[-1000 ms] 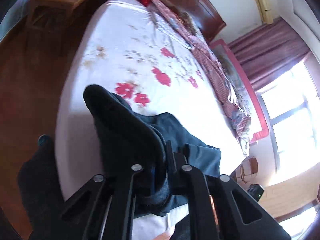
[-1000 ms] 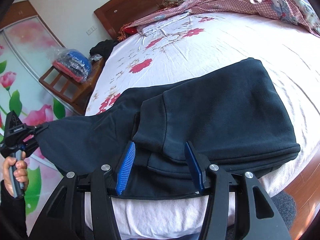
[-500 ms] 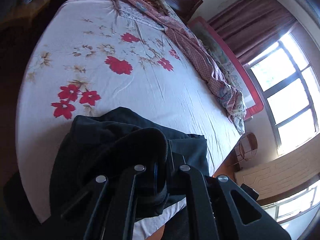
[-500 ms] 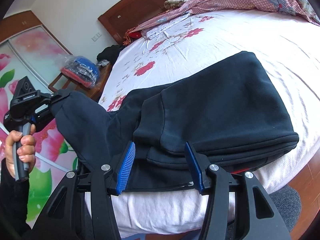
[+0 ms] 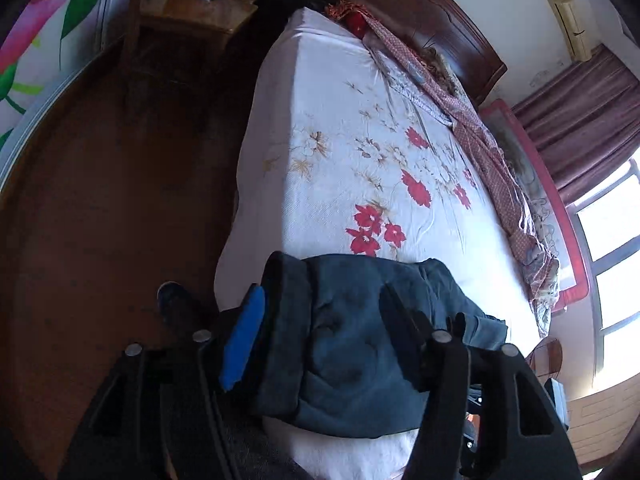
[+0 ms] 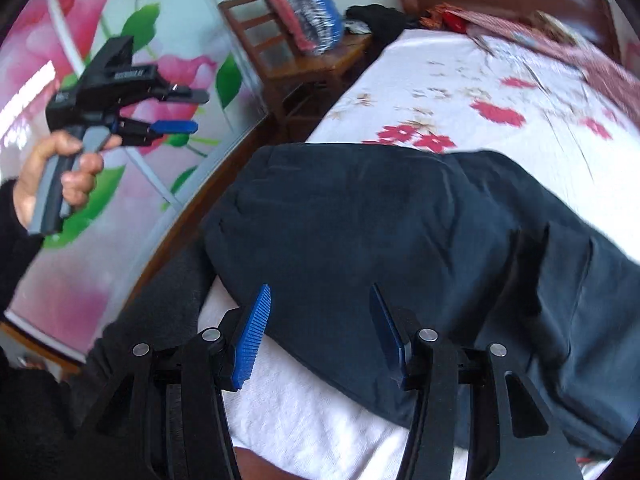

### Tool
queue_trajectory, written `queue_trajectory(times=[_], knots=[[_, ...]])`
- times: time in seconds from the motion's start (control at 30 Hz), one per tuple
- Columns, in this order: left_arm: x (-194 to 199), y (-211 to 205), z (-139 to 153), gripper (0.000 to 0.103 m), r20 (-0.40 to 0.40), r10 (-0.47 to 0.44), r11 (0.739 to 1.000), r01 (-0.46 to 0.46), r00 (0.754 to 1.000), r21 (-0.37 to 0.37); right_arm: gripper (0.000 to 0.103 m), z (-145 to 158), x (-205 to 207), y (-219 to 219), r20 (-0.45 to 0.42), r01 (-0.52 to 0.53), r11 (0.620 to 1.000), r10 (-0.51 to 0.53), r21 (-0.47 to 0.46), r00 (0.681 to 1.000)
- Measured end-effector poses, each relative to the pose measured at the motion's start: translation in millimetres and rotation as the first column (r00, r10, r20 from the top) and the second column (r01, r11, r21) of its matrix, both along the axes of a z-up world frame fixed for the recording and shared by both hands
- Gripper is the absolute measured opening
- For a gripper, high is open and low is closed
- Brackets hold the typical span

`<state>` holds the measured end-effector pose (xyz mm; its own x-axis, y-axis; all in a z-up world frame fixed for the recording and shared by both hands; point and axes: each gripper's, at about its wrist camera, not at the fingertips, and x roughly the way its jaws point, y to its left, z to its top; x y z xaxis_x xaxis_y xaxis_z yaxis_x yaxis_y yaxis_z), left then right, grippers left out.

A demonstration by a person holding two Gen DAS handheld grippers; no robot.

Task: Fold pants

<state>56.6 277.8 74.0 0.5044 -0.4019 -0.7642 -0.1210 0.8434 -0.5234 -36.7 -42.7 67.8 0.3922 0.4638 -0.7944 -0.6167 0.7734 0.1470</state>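
The dark navy pants point(image 5: 360, 336) lie folded in a thick bundle on the near corner of the floral-sheeted bed point(image 5: 360, 152). They also show in the right wrist view point(image 6: 400, 232). My left gripper point(image 5: 320, 328) is open and empty, held above the bundle; it also shows in the right wrist view point(image 6: 192, 110), lifted off to the left over the floor. My right gripper point(image 6: 318, 320) is open and empty, its blue pads point(image 6: 252, 336) spread over the near edge of the pants.
A wooden chair point(image 6: 304, 52) with a bagged bundle stands beside the bed's head. A pink checked blanket point(image 5: 480, 136) lies along the far side. Dark wood floor point(image 5: 100, 220) lies left of the bed. A flower-painted wardrobe door point(image 6: 60, 40) stands at the left.
My left gripper laid the pant leg over onto the bundle, let go and opened, then lifted away to the left. My right gripper turned left and stays open.
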Motion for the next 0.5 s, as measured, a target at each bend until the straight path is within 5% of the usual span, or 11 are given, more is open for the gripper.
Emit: queue_trajectory(times=[0.07, 0.13, 0.23, 0.33, 0.5], knots=[[-13.8, 0.1, -19.8, 0.072, -0.054, 0.019, 0.999, -0.021, 0.998, -0.043, 0.051, 0.7, -7.5, 26.3, 0.080, -0.061, 0.995, 0.068, -0.083, 0.994], [-25.2, -8.9, -45.9, 0.078, -0.150, 0.016, 0.996, -0.028, 0.989, -0.079, 0.070, -1.3, -20.9, 47.7, 0.145, -0.130, 0.980, 0.151, -0.148, 0.978], [-46.2, -20.7, -71.3, 0.078, -0.185, 0.031, 0.994, -0.050, 0.982, -0.099, 0.073, -4.8, -47.6, 74.4, 0.302, -0.226, 0.947, 0.290, -0.229, 0.908], [-58.7, -19.9, -77.2, 0.078, -0.166, 0.084, 0.996, -0.086, 0.983, -0.003, 0.073, -22.2, -56.2, 100.8, 0.383, -0.256, 0.905, 0.382, -0.339, 0.841], [-62.4, 15.4, -58.9, 0.081, -0.091, 0.207, 0.978, -0.209, 0.974, -0.022, 0.073, -37.9, -50.0, 147.8, 0.377, -0.276, 0.879, 0.425, -0.390, 0.823]])
